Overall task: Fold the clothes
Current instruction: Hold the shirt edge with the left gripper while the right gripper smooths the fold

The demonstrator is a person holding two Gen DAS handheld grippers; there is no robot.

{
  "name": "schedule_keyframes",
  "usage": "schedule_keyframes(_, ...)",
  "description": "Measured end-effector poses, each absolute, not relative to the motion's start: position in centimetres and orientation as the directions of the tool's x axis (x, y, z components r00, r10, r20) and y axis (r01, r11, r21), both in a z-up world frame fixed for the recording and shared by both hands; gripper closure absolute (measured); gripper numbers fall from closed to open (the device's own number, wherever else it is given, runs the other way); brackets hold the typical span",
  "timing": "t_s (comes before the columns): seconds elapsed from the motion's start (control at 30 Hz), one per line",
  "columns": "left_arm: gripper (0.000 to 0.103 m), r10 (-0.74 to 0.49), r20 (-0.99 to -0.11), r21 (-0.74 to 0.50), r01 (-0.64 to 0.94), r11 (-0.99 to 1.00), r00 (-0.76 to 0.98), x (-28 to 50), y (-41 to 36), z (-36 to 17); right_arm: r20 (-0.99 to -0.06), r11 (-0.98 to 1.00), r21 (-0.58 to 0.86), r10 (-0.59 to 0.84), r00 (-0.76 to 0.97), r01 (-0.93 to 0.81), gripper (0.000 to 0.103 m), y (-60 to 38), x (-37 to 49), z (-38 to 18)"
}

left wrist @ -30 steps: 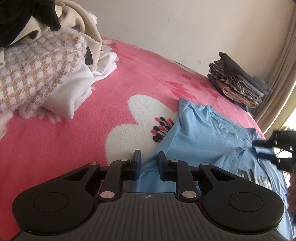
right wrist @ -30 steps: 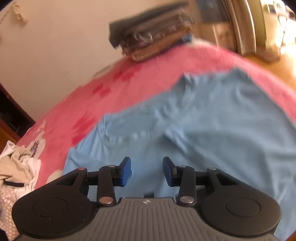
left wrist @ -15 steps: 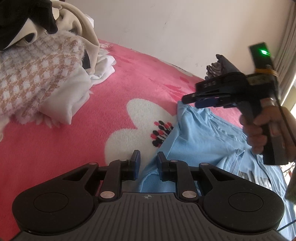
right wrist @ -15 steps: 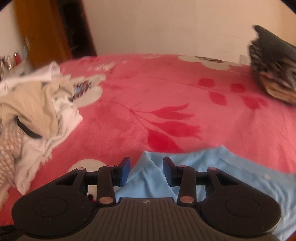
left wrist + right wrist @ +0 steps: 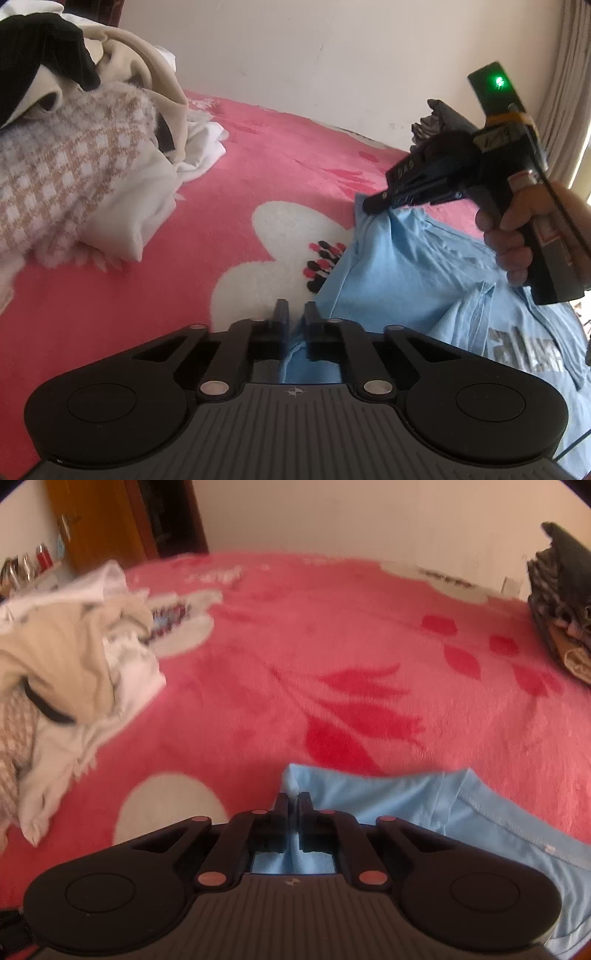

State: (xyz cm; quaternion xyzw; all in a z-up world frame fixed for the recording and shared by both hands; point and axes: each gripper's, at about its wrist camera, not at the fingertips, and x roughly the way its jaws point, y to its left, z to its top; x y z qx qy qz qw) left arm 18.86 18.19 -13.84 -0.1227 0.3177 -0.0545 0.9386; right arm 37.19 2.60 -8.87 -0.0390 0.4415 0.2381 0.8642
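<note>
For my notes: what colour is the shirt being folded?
Light blue shirt, clearest in the left wrist view.

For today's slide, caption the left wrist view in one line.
Both tongs pinch the blue T-shirt on a pink blanket.

1. The shirt (image 5: 399, 280) I'm folding is light blue with a silver print.
2. The blanket (image 5: 295, 635) is pink with white flowers and red leaves.
3. My grippers (image 5: 294, 317) are black.
4. The sweater (image 5: 66, 162) is tan-and-white checked.
5. The wall (image 5: 332, 55) is cream.
</note>
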Motion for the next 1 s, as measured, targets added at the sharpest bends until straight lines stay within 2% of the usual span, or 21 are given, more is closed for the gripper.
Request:
schedule_keyframes(0.2, 0.103, -0.165, -0.588, -0.317, -0.038, 0.948, 0.792, 19.0, 19.5, -14.0, -0.738, 0.88, 0.211, 0.429, 0.522, -0.425, 0.098, 2.7, 38.2, -8.1)
schedule_keyframes(0.33, 0.102, -0.206, -0.581, -0.4, -0.055, 0.915, 0.787, 19.2, 20.5, -13.8, -0.741, 0.882, 0.215, 0.427, 0.519, -0.419, 0.098, 3.7, 38.9, -8.7)
schedule_keyframes(0.4, 0.092, -0.21, -0.567, -0.421, -0.061, 0.905, 0.797, 19.1, 20.8, -13.6, -0.749, 0.886, 0.211, 0.418, 0.514, -0.414, 0.098, 4.1, 39.2, -9.2)
schedule_keyframes(0.43, 0.084, -0.214, -0.558, -0.426, -0.056, 0.903, 0.802, 19.0, 20.8, -13.5, -0.754, 0.888, 0.21, 0.414, 0.51, -0.41, 0.098, 4.4, 39.3, -9.4)
schedule_keyframes(0.57, 0.081, -0.235, -0.536, -0.415, -0.01, 0.91, 0.811, 18.8, 20.3, -13.2, -0.763, 0.894, 0.223, 0.408, 0.501, -0.389, 0.096, 4.5, 39.4, -10.0)
schedule_keyframes(0.67, 0.08, -0.23, -0.543, -0.344, 0.036, 0.938, 0.808, 18.7, 19.0, -13.1, -0.768, 0.894, 0.241, 0.414, 0.489, -0.378, 0.094, 4.2, 39.4, -10.1)
schedule_keyframes(0.8, 0.081, -0.209, -0.547, -0.226, 0.098, 0.969, 0.811, 18.6, 17.2, -13.4, -0.761, 0.887, 0.286, 0.44, 0.477, -0.362, 0.085, 3.6, 39.4, -10.1)
schedule_keyframes(0.87, 0.093, -0.18, -0.564, -0.17, 0.1, 0.98, 0.806, 18.8, 16.5, -13.8, -0.758, 0.883, 0.304, 0.451, 0.47, -0.357, 0.083, 3.4, 39.5, -10.2)
schedule_keyframes(1.0, 0.101, -0.154, -0.564, -0.139, 0.09, 0.986, 0.812, 18.6, 16.4, -13.9, -0.753, 0.887, 0.279, 0.44, 0.489, -0.368, 0.086, 3.8, 39.3, -10.3)
